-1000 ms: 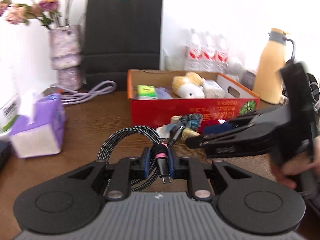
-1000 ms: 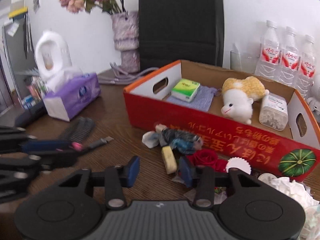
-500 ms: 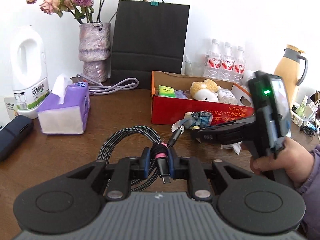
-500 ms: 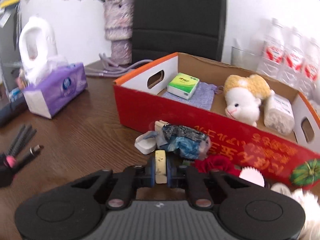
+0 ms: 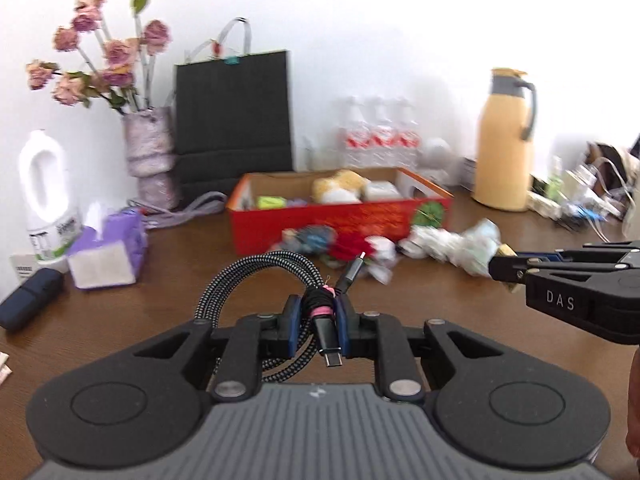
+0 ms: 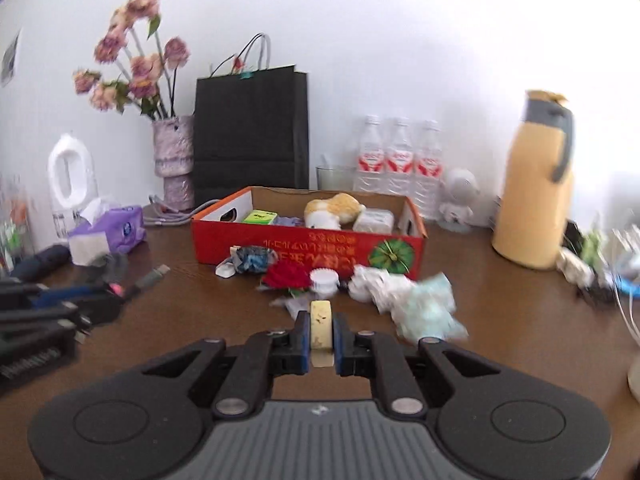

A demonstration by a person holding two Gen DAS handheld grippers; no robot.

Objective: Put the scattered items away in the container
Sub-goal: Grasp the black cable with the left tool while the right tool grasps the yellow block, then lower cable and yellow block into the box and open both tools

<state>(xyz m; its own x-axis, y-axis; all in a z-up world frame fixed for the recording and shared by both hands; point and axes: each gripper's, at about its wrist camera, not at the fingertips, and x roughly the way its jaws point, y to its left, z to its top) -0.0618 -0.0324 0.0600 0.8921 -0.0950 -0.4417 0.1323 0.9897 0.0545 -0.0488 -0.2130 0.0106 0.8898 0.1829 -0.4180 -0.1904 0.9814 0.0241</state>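
Clutter lies on the bench (image 6: 500,320) just in front of the red box (image 6: 308,246): a red flower (image 6: 286,275), a white cap (image 6: 325,279), crumpled tissues (image 6: 404,292) and a blue wrapper (image 6: 252,259). Inside the box sit a plush toy (image 6: 332,210) and a green packet (image 6: 260,216). Near the box front, the left claw (image 5: 318,322) is clamped on a coiled braided cable (image 5: 256,276), and the right claw (image 6: 320,334) is closed around a pale yellow eraser (image 6: 321,322), both held above the bench.
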